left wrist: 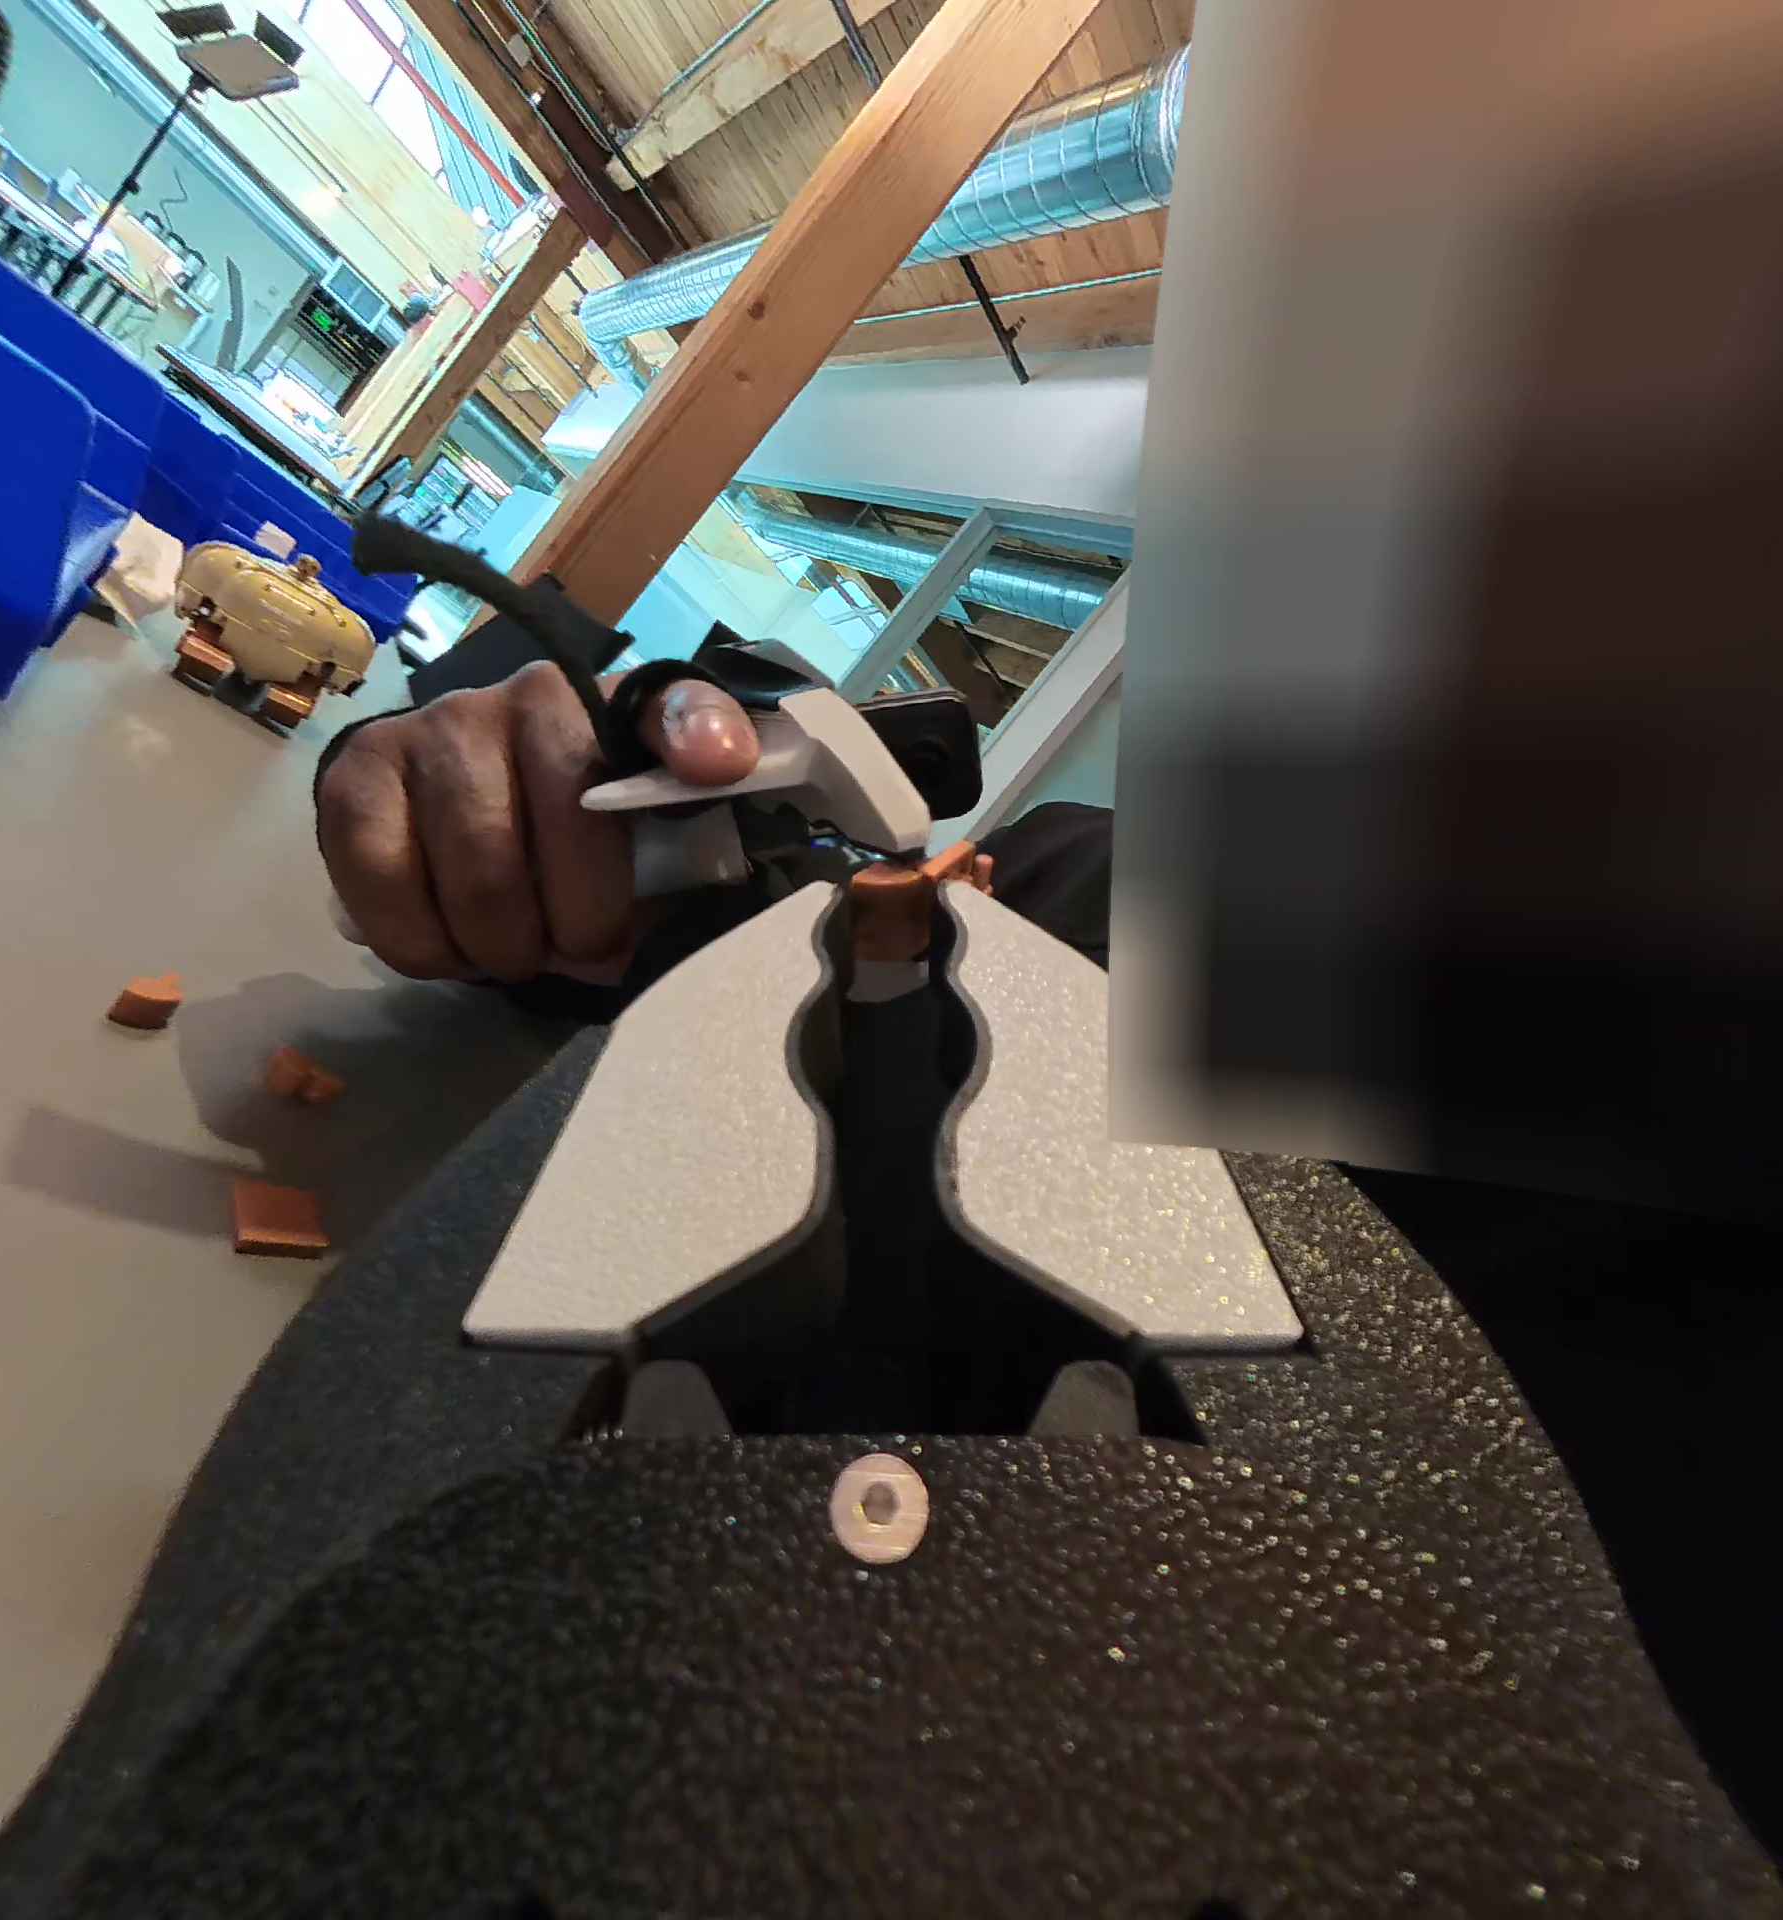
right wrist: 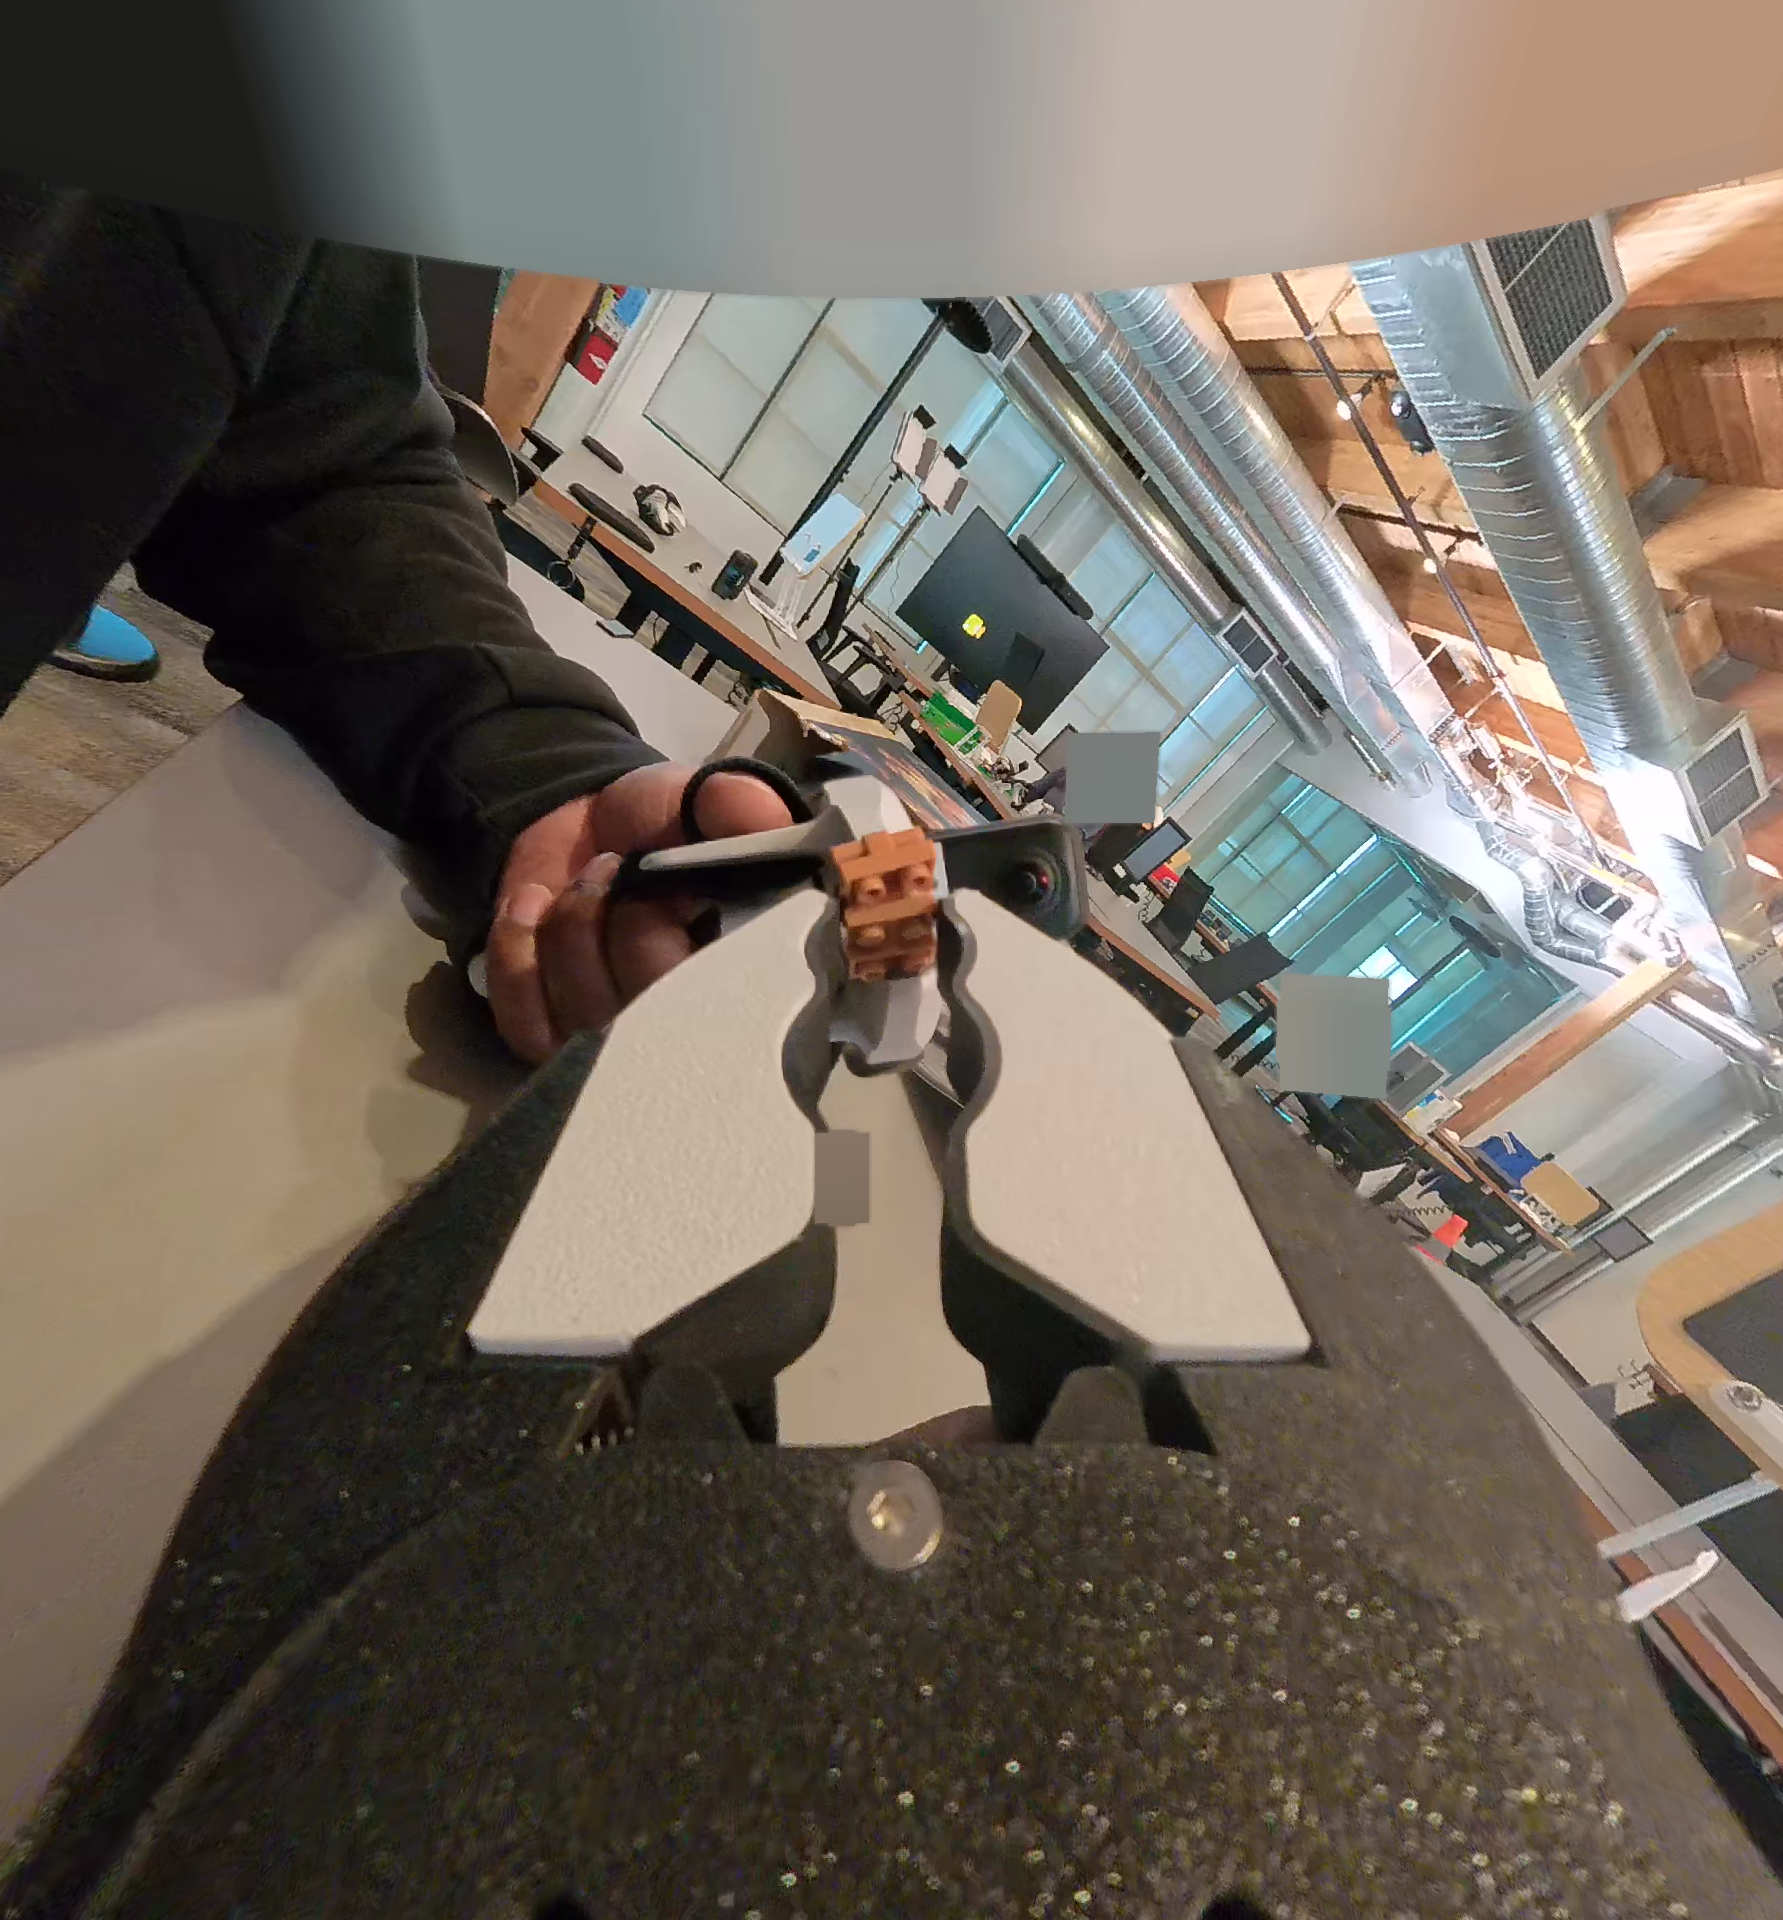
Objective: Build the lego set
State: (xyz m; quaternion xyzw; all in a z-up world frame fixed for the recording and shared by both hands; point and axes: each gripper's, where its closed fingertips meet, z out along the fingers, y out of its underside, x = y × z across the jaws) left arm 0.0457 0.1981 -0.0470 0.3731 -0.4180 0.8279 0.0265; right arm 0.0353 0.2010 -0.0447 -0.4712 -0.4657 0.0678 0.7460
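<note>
Both grippers, left (left wrist: 892, 914) and right (right wrist: 887, 914), clamp one studded brown brick (right wrist: 887, 904); pad contact partly hidden.

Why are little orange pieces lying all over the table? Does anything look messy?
Yes, a bit. Three small orange bricks lie scattered loose on the grey table, each turned a different way. Farther back, a cream model with orange feet sits tilted beside the blue bins.
</note>
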